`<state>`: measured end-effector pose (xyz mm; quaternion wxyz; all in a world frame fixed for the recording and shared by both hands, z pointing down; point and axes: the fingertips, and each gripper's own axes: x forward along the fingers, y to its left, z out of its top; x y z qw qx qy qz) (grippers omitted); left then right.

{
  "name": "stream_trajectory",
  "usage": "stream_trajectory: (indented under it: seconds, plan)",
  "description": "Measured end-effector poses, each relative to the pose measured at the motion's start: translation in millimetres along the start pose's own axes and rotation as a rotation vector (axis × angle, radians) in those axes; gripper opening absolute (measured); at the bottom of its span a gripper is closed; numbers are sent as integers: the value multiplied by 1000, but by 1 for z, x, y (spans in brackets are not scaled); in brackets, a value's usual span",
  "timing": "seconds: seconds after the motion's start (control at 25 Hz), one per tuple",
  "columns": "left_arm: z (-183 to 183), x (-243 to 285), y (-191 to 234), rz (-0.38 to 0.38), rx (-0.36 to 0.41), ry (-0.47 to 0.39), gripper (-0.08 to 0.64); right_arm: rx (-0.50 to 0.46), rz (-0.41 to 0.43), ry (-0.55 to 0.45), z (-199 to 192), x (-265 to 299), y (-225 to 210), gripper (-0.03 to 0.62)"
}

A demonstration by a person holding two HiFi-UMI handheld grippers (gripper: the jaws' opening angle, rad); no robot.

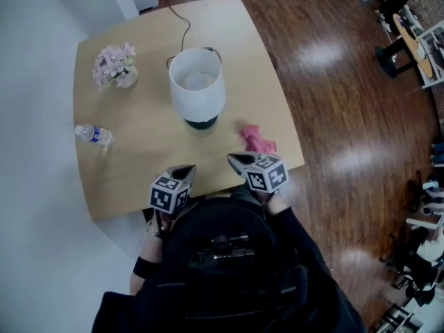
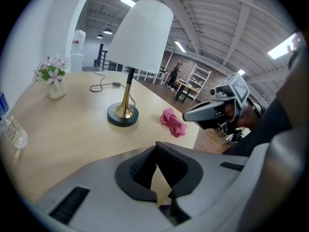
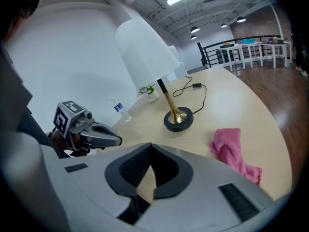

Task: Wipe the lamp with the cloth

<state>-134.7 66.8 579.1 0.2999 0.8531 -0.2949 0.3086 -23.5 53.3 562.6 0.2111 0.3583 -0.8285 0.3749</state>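
Grey left tongs point(image 1: 184, 172) hovered over the near edge of the table point(image 1: 146, 144), jaws pressed together with nothing between them. Just to their right, the right tongs point(image 1: 237, 161) were likewise closed and empty, with their tips near the pink cloth point(image 1: 258, 141) but not touching it. That cloth lay crumpled close to the table's right edge, near and to the right of the lamp point(image 1: 198, 85). Bare wood lay open between both tongs and the lamp's dark round base. The lamp stood upright mid-table under its white shade. A water bottle point(image 1: 92, 134) sat by the left edge, with a small vase of flowers point(image 1: 115, 65) farther back. A cord point(image 1: 182, 19) trailed from the lamp to the far edge.
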Motion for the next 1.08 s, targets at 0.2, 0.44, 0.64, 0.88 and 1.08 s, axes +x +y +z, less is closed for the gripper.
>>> stream_trajectory:
  seconds: [0.2,0.44,0.64,0.88,1.08]
  plan:
    - [1,2,-3,-6,3,1,12,-28,-9,5,-3,-2,-2,2]
    - [0,3,-4,-5,5,-3,12,-26,-2,30,-10,1,-2,2]
    - [-1,1,-5,1,0,-2,12,-32,-6,44,-13,1,-2,0]
    - [-2,1,-5,4,-3,-2,12,-40,-16,68,-15,4,-2,2]
    - [-3,2,-1,12,-1,1,12,-71,-35,85,-15,7,-4,0]
